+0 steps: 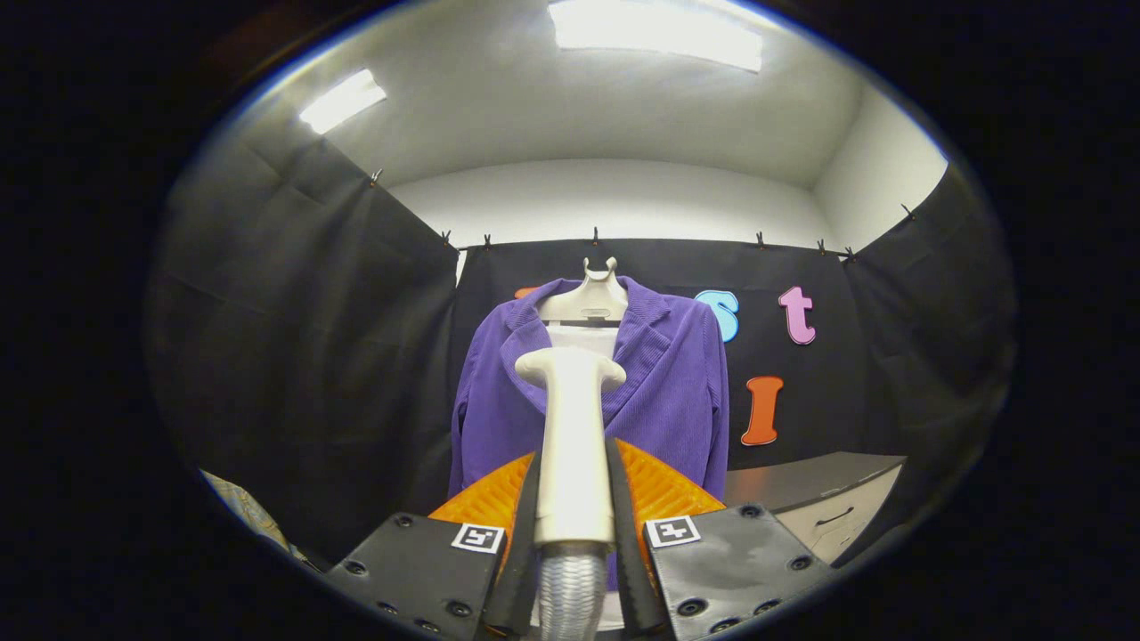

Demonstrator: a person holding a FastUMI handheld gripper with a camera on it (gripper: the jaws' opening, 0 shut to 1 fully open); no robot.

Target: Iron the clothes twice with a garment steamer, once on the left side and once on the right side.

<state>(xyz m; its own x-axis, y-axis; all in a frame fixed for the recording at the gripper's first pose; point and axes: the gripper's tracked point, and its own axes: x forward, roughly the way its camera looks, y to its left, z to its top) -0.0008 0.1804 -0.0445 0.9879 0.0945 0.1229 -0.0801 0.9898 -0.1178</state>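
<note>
Booth: black cloth walls (294, 356) are hanging on three sides, clipped along a line below a white ceiling (570, 116). Two ceiling lights are glowing, one at top centre (655, 31) and one at upper left (343, 100).

Garment: a purple jacket (663, 392) is hanging at centre frame on a pale hanger (590, 298) against the back wall, front facing the camera and lapels open, with a white layer showing at the neck. It is sitting beyond the steamer head.

Counter: a dark-topped counter (806, 476) with a pale drawer front and handle is standing at lower right, beside the jacket's hem. What lies at lower left is too unclear to name.

Steamer: the pale steamer (570, 445) is standing upright at lower centre, its T-shaped head covering the middle of the jacket's chest and its ribbed hose (570, 588) running down out of frame.

Gripper: the gripper (572, 499) is clamping the steamer's handle, one finger pressing on each side.

Step in hand, by judgement: the steamer is held and aimed, but the head appears to be short of the cloth, on the centre line, so neither pass looks under way.

Next move: it is calling for a shift to one side of the jacket, closing onto the fabric, then one steady vertical stroke with the head kept flat.
</note>
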